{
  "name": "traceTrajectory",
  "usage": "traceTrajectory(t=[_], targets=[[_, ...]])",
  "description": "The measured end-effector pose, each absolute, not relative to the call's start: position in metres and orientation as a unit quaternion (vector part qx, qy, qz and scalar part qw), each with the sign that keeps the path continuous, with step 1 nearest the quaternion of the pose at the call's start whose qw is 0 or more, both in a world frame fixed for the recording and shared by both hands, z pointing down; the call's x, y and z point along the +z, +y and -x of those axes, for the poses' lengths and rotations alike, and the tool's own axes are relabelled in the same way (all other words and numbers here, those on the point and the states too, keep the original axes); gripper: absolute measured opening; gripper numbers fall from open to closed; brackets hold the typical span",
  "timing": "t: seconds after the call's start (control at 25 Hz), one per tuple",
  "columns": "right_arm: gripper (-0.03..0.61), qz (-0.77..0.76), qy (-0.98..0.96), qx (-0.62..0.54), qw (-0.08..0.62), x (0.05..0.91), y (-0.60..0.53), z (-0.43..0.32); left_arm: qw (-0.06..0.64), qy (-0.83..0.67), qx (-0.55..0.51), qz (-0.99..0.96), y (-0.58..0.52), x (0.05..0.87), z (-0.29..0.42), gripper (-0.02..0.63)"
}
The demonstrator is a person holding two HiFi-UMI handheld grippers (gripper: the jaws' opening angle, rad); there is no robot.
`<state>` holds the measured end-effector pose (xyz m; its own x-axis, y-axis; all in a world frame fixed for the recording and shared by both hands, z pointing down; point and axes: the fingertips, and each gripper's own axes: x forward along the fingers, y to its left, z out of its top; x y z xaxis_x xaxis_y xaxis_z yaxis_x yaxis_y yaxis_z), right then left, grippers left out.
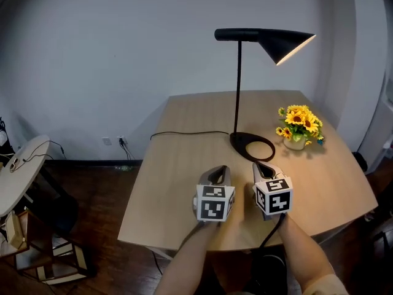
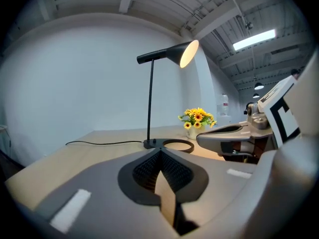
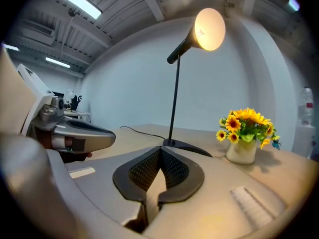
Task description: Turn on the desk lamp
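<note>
A black desk lamp [image 1: 238, 85] stands on the wooden table [image 1: 178, 165], its ring base [image 1: 252, 146] near the middle. Its cone shade [image 1: 287, 44] glows inside; the bulb [image 3: 210, 30] shines bright in the right gripper view, and the shade [image 2: 185, 53] is lit in the left gripper view. My left gripper [image 1: 216, 175] and right gripper [image 1: 263, 167] hover side by side just in front of the base, touching nothing. Both are shut, jaws meeting at the tips with nothing between them [image 2: 159, 152] [image 3: 160, 150].
A white pot of sunflowers [image 1: 298, 127] sits right of the lamp base. The lamp's black cord [image 1: 184, 133] runs left off the table toward a wall socket [image 1: 120, 140]. A round side table [image 1: 18, 171] and clutter stand on the dark floor at left.
</note>
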<state>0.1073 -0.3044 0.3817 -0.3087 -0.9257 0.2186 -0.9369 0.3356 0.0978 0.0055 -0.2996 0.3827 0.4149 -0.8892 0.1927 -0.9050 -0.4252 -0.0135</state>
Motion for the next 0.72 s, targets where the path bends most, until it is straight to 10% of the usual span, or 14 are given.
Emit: traceTrajectory(t=[0.72], targets=[[-0.002,-0.548,-0.831,0.06,0.074,0.38,-0.186,-0.108,0.042,-0.503,0.102,-0.857,-0.168,0.392,-0.008,-0.003]])
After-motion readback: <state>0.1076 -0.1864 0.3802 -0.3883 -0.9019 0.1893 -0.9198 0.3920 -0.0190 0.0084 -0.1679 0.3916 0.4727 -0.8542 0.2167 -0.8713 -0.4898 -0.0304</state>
